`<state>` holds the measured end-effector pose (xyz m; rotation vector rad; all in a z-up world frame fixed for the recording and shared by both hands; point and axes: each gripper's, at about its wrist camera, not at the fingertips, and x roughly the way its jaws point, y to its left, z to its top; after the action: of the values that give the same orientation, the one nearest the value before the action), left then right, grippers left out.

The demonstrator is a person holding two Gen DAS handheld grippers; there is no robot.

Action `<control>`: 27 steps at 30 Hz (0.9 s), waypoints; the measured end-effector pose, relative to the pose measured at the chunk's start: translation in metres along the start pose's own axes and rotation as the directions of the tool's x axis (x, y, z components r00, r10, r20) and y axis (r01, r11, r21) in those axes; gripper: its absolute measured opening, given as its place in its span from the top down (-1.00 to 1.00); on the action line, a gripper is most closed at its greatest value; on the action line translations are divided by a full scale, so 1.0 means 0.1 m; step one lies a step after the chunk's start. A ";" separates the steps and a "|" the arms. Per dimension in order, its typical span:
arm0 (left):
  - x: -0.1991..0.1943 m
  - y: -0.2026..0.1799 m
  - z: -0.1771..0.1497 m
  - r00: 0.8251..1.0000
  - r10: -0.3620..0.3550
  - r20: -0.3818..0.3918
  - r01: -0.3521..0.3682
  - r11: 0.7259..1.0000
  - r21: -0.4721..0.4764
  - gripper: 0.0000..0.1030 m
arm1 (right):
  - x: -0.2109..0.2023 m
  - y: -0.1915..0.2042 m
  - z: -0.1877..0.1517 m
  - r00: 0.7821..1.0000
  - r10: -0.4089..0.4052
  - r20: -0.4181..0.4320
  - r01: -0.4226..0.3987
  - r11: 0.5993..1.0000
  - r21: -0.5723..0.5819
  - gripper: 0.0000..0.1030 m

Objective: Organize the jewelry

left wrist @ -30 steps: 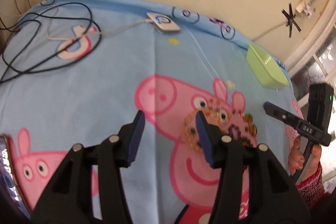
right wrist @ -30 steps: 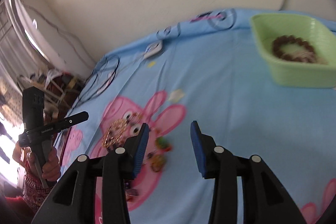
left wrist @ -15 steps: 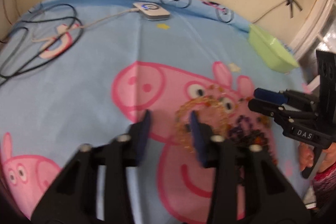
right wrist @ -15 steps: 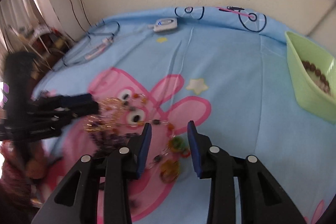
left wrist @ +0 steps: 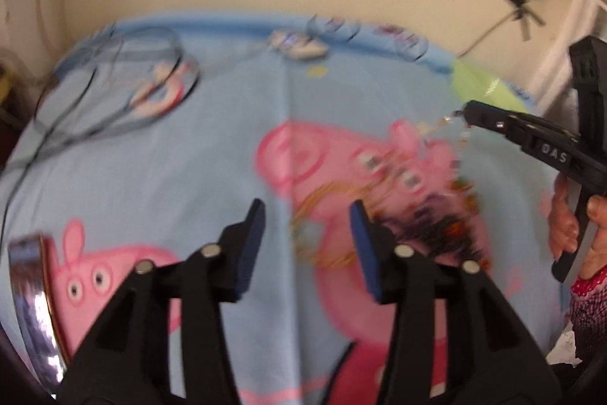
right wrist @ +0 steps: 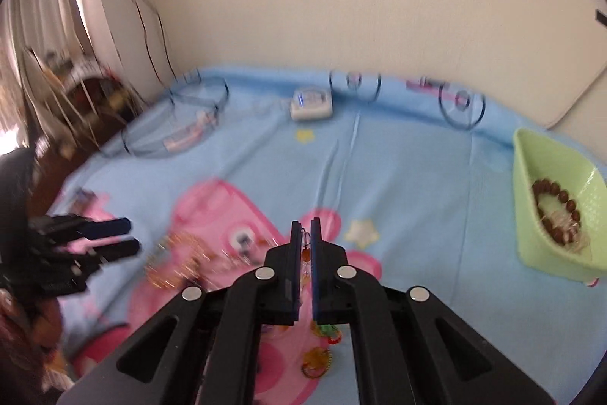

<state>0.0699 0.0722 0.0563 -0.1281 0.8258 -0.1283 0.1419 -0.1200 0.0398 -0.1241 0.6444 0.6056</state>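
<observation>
Now right gripper point(right wrist: 306, 234) clamped on beaded chain point(right wrist: 305, 255); left gripper point(left wrist: 307, 221) opening, empty.

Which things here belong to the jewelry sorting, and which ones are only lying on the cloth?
Part of the job:
- beaded strand, pinched in the shut right claw
- jewelry pile on the cloth
- green basket, with a brown bead bracelet inside
- left claw, opening, nothing between its fingers

Lying about:
- white device
- dark cables
</observation>
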 end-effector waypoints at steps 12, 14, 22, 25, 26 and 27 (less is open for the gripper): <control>0.33 -1.13 0.27 0.989 -0.137 0.048 0.119 0.956 0.270 -0.32 | -0.99 0.18 0.34 0.970 0.037 0.239 -0.036 0.999 -0.007 1.00; 0.47 -1.15 0.29 0.990 -0.143 0.009 0.136 0.957 0.256 0.33 | -1.17 0.17 0.39 0.958 0.024 0.285 -0.022 1.000 -0.009 1.00; 0.40 -1.12 0.87 0.962 -0.273 0.010 0.270 0.955 0.125 0.90 | -1.48 -0.13 0.43 0.927 -0.046 0.373 0.027 0.998 0.056 1.00; 0.23 -1.27 1.17 0.954 -0.294 0.057 0.283 0.948 0.146 0.90 | -1.56 -0.31 0.44 0.917 -0.063 0.394 0.029 0.995 0.091 1.00; 0.19 -1.32 1.26 0.951 -0.301 0.070 0.288 0.945 0.152 0.90 | -1.60 -0.39 0.45 0.913 -0.067 0.403 0.027 0.994 0.105 1.00; 0.16 -1.37 1.36 0.948 -0.309 0.079 0.295 0.943 0.157 0.90 | -1.63 -0.45 0.46 0.910 -0.068 0.409 0.022 0.993 0.117 1.00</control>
<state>0.1724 -0.0568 0.1579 -0.1248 0.6869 -0.4668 0.0880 -0.2235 0.1708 0.0924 0.2607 0.5290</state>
